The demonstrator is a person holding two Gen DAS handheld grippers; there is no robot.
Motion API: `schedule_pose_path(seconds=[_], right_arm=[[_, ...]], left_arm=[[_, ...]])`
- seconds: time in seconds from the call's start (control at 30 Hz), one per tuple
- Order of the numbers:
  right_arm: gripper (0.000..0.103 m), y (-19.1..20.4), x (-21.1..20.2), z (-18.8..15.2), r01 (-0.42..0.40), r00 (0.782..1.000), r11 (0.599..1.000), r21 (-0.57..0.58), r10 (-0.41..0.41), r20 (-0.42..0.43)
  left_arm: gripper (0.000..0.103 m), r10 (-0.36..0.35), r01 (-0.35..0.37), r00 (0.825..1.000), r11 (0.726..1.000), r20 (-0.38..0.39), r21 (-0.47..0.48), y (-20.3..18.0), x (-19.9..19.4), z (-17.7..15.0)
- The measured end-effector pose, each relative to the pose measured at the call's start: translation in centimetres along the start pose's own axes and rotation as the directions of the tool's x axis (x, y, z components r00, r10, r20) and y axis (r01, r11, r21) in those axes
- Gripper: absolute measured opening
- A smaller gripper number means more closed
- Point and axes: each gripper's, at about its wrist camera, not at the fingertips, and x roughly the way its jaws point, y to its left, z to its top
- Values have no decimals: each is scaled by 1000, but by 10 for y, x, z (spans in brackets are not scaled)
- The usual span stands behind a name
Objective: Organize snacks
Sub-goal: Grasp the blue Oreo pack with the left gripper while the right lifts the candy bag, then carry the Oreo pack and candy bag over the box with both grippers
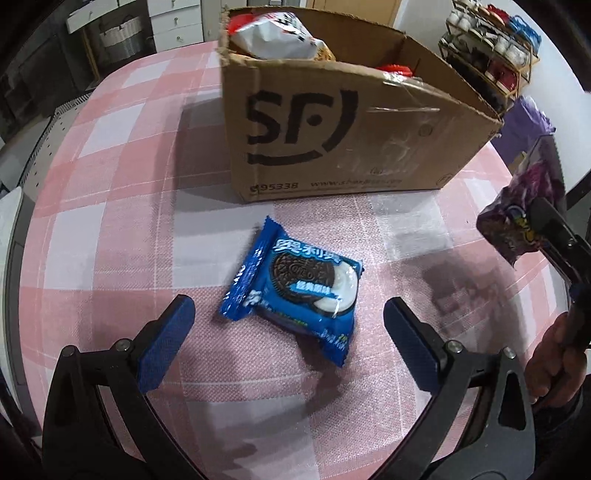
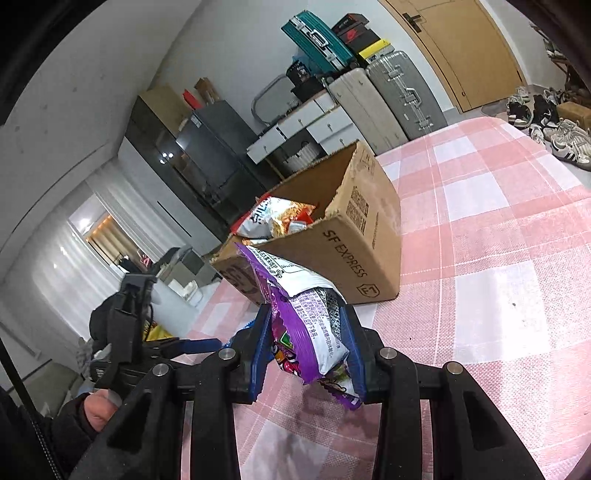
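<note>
The left hand-held gripper [image 1: 284, 334] pointed steeply down with its two blue-padded fingers [image 1: 166, 343] spread wide apart and nothing pressed between them. Just ahead of the gap, lying flat on the pink-and-white checked cloth [image 1: 110, 229], was a small blue foil packet of chocolate sandwich biscuits [image 1: 295, 291]; neither pad touched it. Farther ahead stood an open brown cardboard shipping box [image 1: 332, 140] printed with large black letters, with a white-and-orange crinkled snack bag [image 1: 273, 35] and something red showing above its rim. Off to that gripper's right, raised above the cloth, the right hand-held gripper [image 1: 546, 225] carried a purple-and-white plastic snack bag [image 1: 524, 206], and part of a hand [image 1: 554, 358] showed at the frame's edge.

In the right wrist view, the right hand-held gripper [image 2: 308, 350] had its blue pads clamped together on the purple-and-white plastic snack bag [image 2: 310, 317], which stood up crumpled between them, its top leaning toward the box. Beyond the bag sat the same cardboard box [image 2: 354, 251], open, with the white-and-orange bag [image 2: 273, 221] inside. To this gripper's left, lower down, was the left hand-held gripper [image 2: 199, 345], held by a dark-sleeved hand [image 2: 96, 406]. Past the cloth [image 2: 498, 258], well beyond the box, grey and teal suitcases [image 2: 402, 92] were stacked against a wall
</note>
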Motion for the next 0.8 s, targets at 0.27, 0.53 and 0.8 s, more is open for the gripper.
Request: schedule_pose_path(seconds=[0.27, 0.53, 0.8], right_arm=[[37, -4, -5, -3, -28, 1000, 1000, 10, 28, 9], [37, -2, -7, -5, -19, 1000, 1000, 6, 19, 2], [37, 5, -11, -6, -1, 1000, 1000, -9, 1, 4]], left_arm=[[76, 37, -37, 999, 998, -13, 45, -17, 5, 5], [43, -18, 18, 1000, 999, -4, 35, -15, 1, 2], [43, -34, 32, 998, 999, 56, 39, -19, -25, -9]])
